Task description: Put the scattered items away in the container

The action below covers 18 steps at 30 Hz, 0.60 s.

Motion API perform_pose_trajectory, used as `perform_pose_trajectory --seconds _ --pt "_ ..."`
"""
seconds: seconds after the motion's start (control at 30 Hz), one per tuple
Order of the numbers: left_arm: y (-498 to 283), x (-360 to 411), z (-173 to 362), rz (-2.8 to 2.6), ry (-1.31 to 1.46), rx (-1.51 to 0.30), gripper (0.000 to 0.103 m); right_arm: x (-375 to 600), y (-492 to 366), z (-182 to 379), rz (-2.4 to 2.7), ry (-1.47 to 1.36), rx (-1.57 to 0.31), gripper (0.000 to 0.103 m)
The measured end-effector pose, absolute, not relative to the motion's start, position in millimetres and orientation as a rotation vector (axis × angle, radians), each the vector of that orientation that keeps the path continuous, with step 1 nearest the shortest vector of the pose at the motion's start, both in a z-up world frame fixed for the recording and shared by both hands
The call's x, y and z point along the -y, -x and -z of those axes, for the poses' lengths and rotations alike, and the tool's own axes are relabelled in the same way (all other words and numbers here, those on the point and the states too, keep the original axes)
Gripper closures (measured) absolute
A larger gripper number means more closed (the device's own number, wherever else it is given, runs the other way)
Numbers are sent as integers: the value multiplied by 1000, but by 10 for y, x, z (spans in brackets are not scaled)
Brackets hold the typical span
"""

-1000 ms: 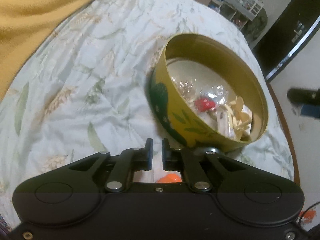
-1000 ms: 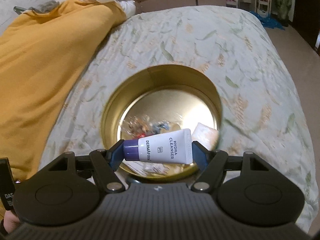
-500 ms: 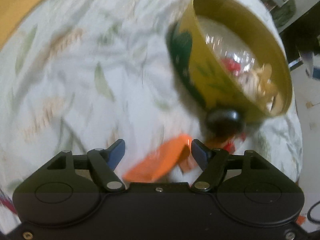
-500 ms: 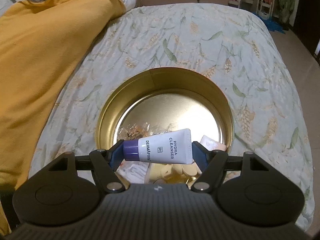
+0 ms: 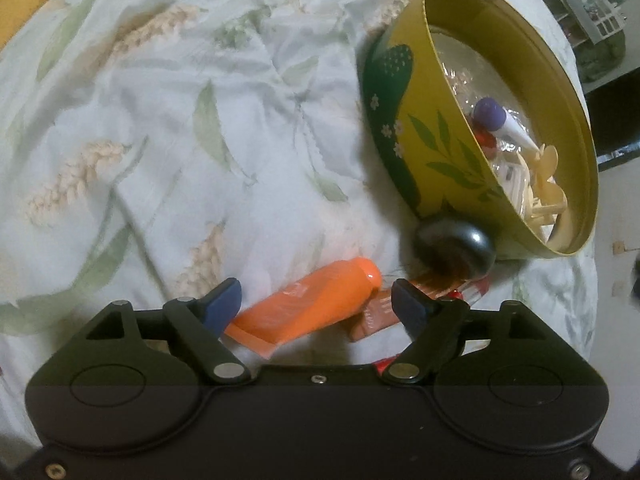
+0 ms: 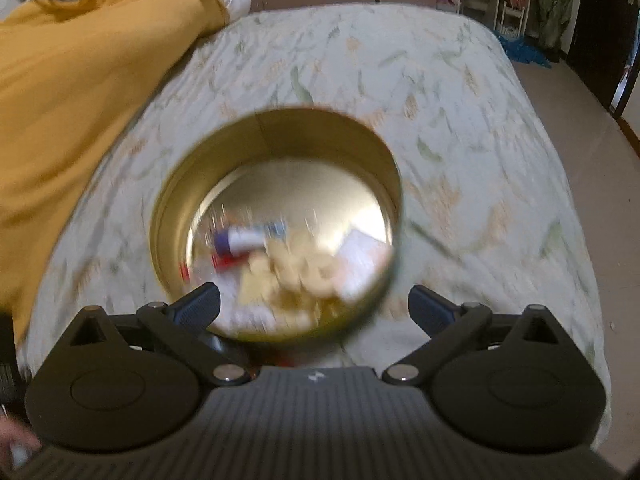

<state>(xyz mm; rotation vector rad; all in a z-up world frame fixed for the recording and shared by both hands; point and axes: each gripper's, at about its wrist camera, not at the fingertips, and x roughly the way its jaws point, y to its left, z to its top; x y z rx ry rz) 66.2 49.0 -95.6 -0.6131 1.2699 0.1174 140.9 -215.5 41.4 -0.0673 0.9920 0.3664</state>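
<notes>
The left gripper (image 5: 316, 298) has just been opening around an orange tube (image 5: 312, 306) at lower centre, untouched. The right gripper (image 6: 314, 306) has just opened wide, empty; the white tube (image 6: 240, 240) lies in the tin (image 6: 276, 128), mid-frame.

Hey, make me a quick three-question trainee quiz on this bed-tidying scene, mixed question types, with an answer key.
1. True or false: the left gripper is clamped shut on the orange tube.
2. Where is the purple-capped white tube? A) on the bedspread B) in the round tin C) in the right gripper
3. Fill in: a dark round object lies against the tin's ____ wall.

Key
1. False. Its jaws have just been opening and stand apart around the tube.
2. B. The right gripper, jaws just opened, holds nothing.
3. Outer.
</notes>
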Motion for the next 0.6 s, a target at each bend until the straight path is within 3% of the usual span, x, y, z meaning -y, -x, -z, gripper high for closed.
perform_pose_trajectory --seconds 0.33,0.43,0.6 --pt "-785 -250 1073 -235 536 -1297 16 2253 -1236 93 -434 83 -1084 0" --pt "-796 -216 1086 -258 503 -1308 24 2129 -1220 131 -472 176 -1050 0" --pt "-794 -118 996 -216 460 -1265 46 1875 -1119 251 -585 292 -1018 0"
